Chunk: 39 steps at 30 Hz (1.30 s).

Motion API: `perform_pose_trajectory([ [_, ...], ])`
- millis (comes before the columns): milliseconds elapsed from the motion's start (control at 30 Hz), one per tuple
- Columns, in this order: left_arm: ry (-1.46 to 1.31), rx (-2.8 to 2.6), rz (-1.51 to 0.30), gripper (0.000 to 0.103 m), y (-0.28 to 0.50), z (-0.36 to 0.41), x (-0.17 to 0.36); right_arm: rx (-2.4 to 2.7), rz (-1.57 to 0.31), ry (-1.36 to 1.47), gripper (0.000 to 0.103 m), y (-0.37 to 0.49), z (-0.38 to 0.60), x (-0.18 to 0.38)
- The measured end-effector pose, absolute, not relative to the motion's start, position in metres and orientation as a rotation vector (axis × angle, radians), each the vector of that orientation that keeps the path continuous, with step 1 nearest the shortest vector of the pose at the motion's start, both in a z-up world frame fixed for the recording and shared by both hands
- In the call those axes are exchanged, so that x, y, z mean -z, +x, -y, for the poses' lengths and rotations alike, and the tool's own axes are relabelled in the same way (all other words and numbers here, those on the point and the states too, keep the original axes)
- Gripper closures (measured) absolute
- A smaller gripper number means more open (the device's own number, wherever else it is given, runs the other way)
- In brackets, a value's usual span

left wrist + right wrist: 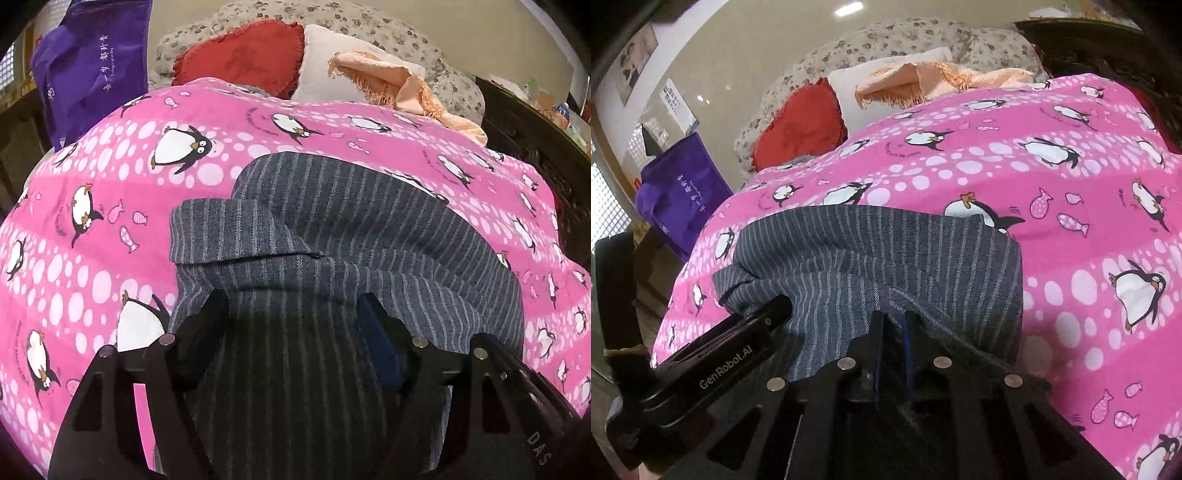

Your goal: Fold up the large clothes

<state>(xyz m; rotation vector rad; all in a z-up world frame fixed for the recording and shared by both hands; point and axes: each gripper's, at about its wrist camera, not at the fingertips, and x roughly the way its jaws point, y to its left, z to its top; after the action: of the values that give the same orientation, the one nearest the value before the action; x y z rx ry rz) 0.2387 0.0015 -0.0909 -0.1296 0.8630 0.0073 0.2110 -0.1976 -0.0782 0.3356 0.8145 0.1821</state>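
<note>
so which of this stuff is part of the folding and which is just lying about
Job:
- striped garment
- left gripper, open over it
- right gripper, shut on its edge

Lying about:
- penguin quilt, the surface under the garment
- red cushion
- white pillow
- peach towel
- purple bag
- floral bedding
</note>
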Motion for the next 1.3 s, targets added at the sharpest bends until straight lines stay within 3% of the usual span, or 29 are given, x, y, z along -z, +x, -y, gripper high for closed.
perform_pose_trajectory([
  [200,-0.160,0.053,-0.941,0.028,0.238,-0.010,0.071,-0.185,-0.868,0.326,0.094,0.209,0.201,0.064],
  [400,-0.165,0.070,-0.840,0.027,0.134,-0.048,0.017,-0.202,-0.741,0.119,0.091,0.123,0.216,-0.002],
  [600,-0.093,0.170,-0.868,0.027,0.037,-0.020,0.037,-0.268,-0.735,0.042,0.091,0.029,0.216,0.005],
  [733,0.002,0.191,-0.909,0.027,0.018,0.003,0.074,-0.327,-0.812,0.015,0.091,0.009,0.206,0.040],
  [833,0.017,0.176,-0.858,0.019,0.013,0.006,0.078,-0.327,-0.914,-0.003,0.091,0.018,0.202,0.069],
  [900,0.005,0.154,-0.866,0.005,0.016,0.005,0.082,-0.327,-0.910,0.017,0.091,0.017,0.204,0.072],
  [967,-0.063,0.148,-0.908,0.001,0.022,-0.003,0.090,-0.333,-0.917,0.011,0.090,0.017,0.204,0.076],
  [1033,-0.187,0.173,-0.972,0.000,0.029,-0.018,0.101,-0.337,-0.931,0.020,0.084,0.018,0.207,0.083],
  [1100,-0.277,0.201,-0.999,0.000,0.031,-0.027,0.108,-0.293,-0.936,0.024,0.052,0.015,0.211,0.091],
  [1200,-0.256,0.216,-0.954,0.000,0.025,-0.025,0.109,-0.250,-0.954,0.105,0.033,0.018,0.228,0.101],
  [1300,-0.312,0.214,-0.918,0.000,0.020,-0.028,0.110,-0.257,-0.972,0.170,0.028,0.022,0.240,0.105],
])
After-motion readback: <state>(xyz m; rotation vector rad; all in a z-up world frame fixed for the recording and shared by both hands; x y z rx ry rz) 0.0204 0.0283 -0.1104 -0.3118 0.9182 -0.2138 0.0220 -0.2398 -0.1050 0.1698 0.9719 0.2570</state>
